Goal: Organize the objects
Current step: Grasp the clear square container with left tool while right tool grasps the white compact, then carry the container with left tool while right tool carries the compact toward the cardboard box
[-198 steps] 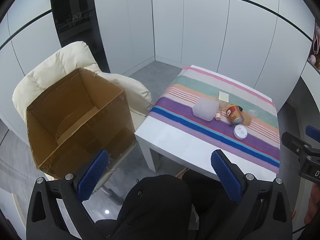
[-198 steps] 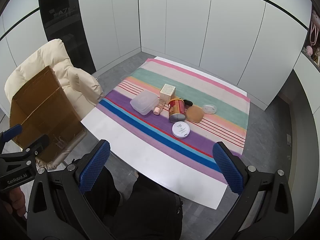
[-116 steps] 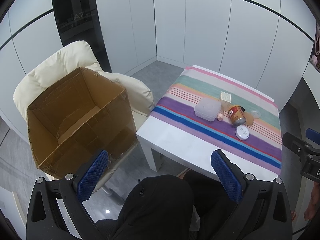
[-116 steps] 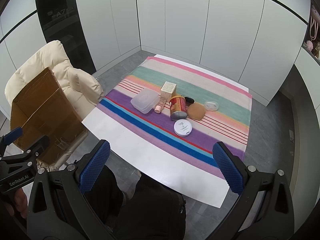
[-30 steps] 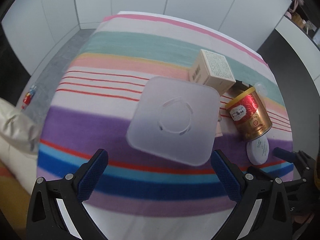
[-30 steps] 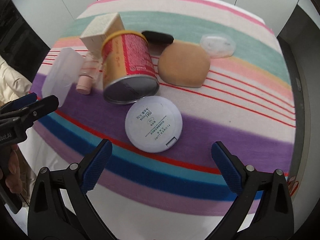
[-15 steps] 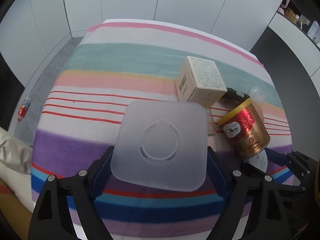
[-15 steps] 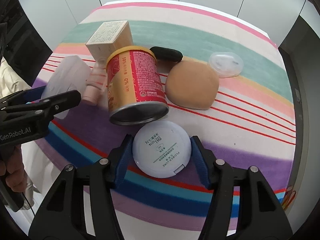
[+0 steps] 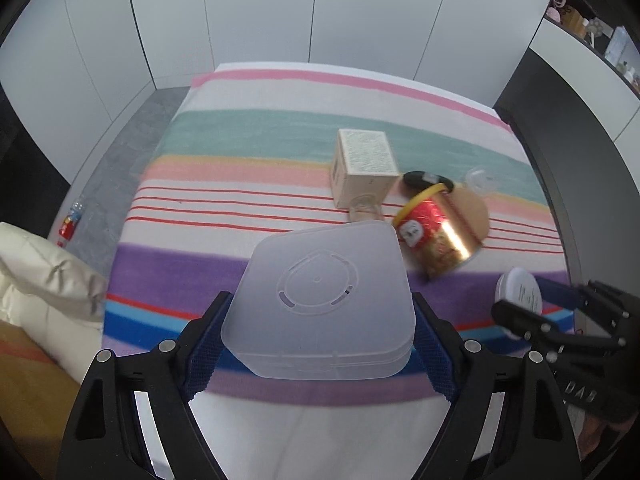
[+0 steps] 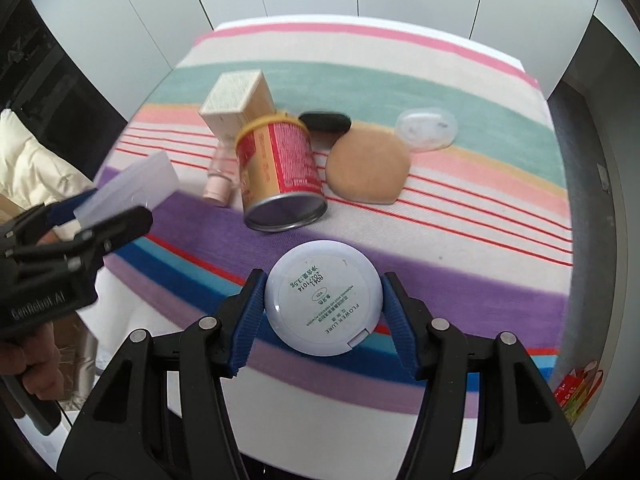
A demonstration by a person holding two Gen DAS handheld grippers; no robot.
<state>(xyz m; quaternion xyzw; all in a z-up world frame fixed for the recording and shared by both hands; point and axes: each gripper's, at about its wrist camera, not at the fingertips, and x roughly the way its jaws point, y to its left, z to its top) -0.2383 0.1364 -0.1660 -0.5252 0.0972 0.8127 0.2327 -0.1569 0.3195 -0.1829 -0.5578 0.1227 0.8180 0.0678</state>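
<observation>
My left gripper (image 9: 320,306) is shut on a translucent square plastic box (image 9: 320,288), one blue pad pressing on each side, and holds it above the striped cloth (image 9: 240,152). In the right wrist view that box (image 10: 128,188) shows at the left in the left gripper (image 10: 100,216). A round white powder compact (image 10: 322,308) sits between the pads of my right gripper (image 10: 323,286), which is shut on it just above the cloth. The left wrist view shows the compact (image 9: 518,286) at the right edge.
On the cloth lie a red and gold can (image 10: 280,168) on its side, a cream carton (image 10: 236,100), a small pink bottle (image 10: 220,184), a tan puff (image 10: 368,168), a black item (image 10: 326,122) and a clear lid (image 10: 426,128). A cream armchair (image 9: 40,280) stands left of the table.
Both grippers closed from wide open, the left on the plastic box, the right on the compact. Both have since risen, lifting their things off the cloth.
</observation>
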